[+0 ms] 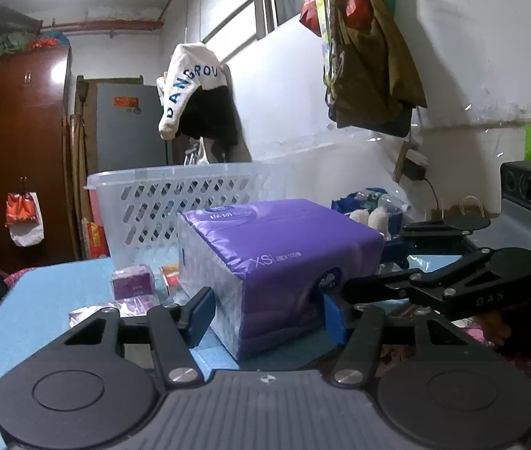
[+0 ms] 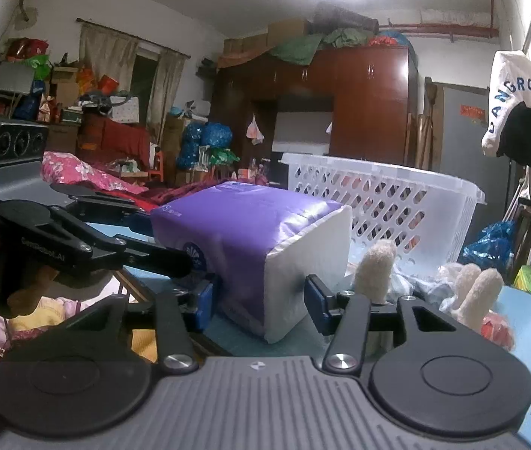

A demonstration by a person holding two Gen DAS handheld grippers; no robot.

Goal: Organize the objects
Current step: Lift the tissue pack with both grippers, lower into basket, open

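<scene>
We see the blue tabletop [image 1: 51,300] first, then the white perforated laundry basket [image 1: 175,202] standing on it toward the back. In front of the basket, close to both cameras, sits the purple tissue pack [image 1: 276,258], resting on the tabletop with 1 white end turned toward the right wrist camera.

The left claw [image 1: 267,313] has the near corner of the pack between its 2 blue-padded fingers [image 1: 205,309]; the left pad lies against the pack's clear white face and the right one against its purple side, so we read it as pinching the pack. The right claw [image 2: 261,302] comes at the pack from the other side: its fingers [image 2: 318,298] bracket another corner, the right pad on the white end and the left pad against the purple wrap, also pinching it. Each view shows the other claw reaching in from the side onto the same pack.

Smaller things lie around: fuzzy cream plush pieces [image 2: 376,262] between pack and basket in the right wrist view, and a small purple tissue packet [image 1: 132,281] on the tabletop beside the pack in the left wrist view.
</scene>
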